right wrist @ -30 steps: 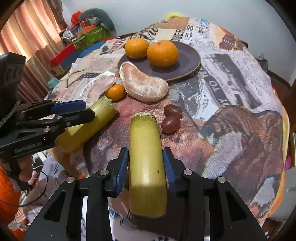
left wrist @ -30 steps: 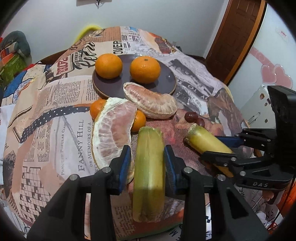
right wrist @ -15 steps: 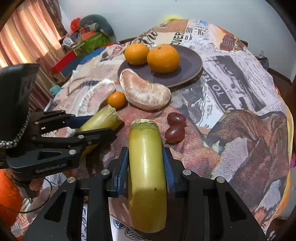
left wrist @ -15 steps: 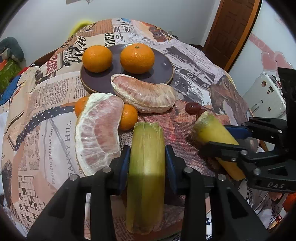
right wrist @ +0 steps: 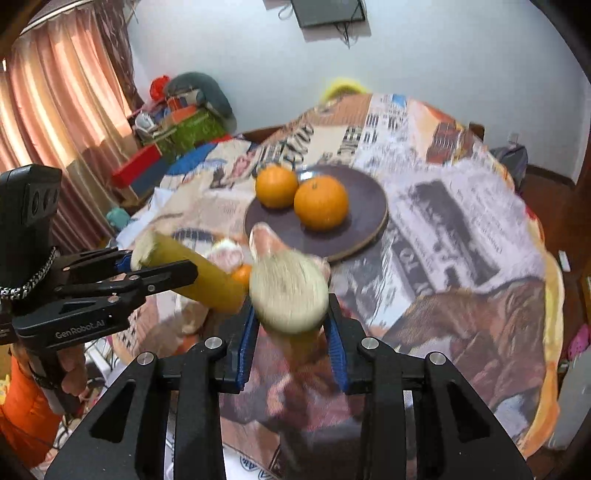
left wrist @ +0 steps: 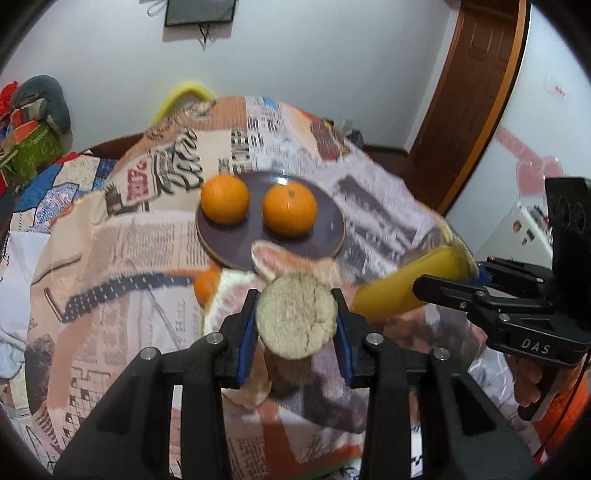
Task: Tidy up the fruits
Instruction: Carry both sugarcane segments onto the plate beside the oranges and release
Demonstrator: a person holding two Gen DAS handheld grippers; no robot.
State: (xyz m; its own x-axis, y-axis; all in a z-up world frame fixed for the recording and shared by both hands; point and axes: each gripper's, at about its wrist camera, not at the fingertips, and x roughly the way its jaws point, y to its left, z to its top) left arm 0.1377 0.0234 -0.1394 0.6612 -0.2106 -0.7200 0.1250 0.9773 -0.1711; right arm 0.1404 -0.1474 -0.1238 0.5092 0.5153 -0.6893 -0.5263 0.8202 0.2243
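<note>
My left gripper (left wrist: pixel 295 325) is shut on a yellow-green sugarcane piece (left wrist: pixel 296 317), raised with its pale cut end toward the camera. My right gripper (right wrist: pixel 291 325) is shut on a second sugarcane piece (right wrist: pixel 288 291), also lifted and tilted up. Each shows in the other view: the right one (left wrist: pixel 410 280), the left one (right wrist: pixel 195 273). A dark plate (left wrist: pixel 328 225) holds two oranges (left wrist: pixel 224 199) (left wrist: pixel 290 208). Peeled pomelo segments (left wrist: pixel 273 258) and a small orange (left wrist: pixel 207 284) lie in front of the plate, partly hidden.
The table wears a newspaper-print cloth (left wrist: pixel 129 258). A wooden door (left wrist: pixel 469 92) stands at the back right. Curtains (right wrist: pixel 55 110) and a pile of boxes and cushions (right wrist: pixel 181 114) are at the left. A dark frame (right wrist: pixel 328 11) hangs on the wall.
Both grippers have lifted their sugarcane pieces off the table and tipped them upward, so the cut ends now face the cameras. The view has pulled back from the fruit.
</note>
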